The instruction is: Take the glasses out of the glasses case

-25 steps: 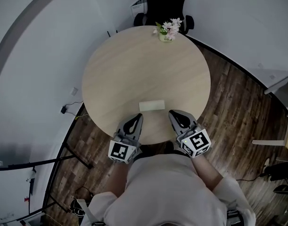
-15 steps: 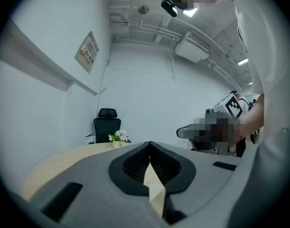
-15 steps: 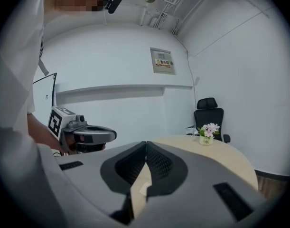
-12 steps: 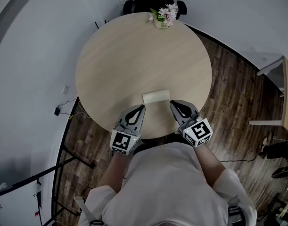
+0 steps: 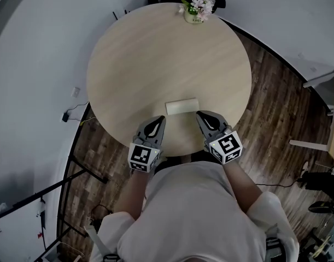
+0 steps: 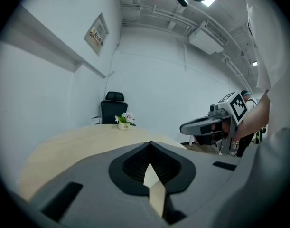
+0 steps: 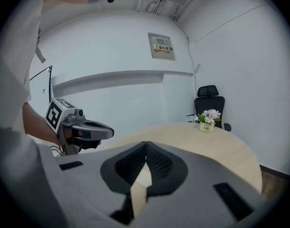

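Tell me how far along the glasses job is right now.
Done: nothing yet; the glasses case lies on the round table and looks closed, no glasses in sight. In hand: the left gripper and right gripper, both shut and empty, flank the case near the table's front edge without touching it. Left: open the case and lift the glasses out.

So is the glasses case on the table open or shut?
Shut: the pale rectangular glasses case lies as one block, no lid raised.
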### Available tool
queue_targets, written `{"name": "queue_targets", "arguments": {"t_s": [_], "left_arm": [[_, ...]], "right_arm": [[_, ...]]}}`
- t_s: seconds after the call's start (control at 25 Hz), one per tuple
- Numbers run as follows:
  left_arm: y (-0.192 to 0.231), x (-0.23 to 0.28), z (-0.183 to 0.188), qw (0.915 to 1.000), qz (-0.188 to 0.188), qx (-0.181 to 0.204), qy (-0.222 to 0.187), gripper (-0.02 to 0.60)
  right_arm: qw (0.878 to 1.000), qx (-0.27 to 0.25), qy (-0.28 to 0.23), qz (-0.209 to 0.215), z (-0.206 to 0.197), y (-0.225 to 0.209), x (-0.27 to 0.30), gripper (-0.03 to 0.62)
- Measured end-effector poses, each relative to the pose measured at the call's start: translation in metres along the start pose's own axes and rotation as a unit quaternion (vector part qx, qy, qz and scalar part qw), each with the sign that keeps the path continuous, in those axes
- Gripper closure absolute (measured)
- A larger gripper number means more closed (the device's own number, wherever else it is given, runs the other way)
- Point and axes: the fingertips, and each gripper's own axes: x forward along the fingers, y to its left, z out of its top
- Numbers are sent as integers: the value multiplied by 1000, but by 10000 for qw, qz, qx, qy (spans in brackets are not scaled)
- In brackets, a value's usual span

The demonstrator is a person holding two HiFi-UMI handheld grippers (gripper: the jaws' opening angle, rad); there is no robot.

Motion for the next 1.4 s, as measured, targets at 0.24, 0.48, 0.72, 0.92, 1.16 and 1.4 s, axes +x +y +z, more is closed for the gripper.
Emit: {"name": "queue_targets", "arguments": {"t_s": [0.24,0.48,0.72,0.92,1.16,1.4], "left_arm": [[-1,27,-40,9978,156,166,625,577],[5,56,-74,9829,186,1069,1490,577],[-8,84,-106,9312,-300,2768,2354,577],[-14,96,-144,8607,-713,4003,3062,577],[-8,101,-189,7841,-858,4927,3676,577],[4,109,-209,7758,-574,4885,3953,577]], "right_arm": [[9994,70,296,181,-26,-21,14,582],[9978,105,591,282,-52,-36,30,582],[9960,7,830,341,-67,-44,43,582],[9957,87,848,350,-69,-45,49,582],[9946,61,959,383,-75,-43,56,581],[9930,38,1115,392,-85,-44,59,582]]}}
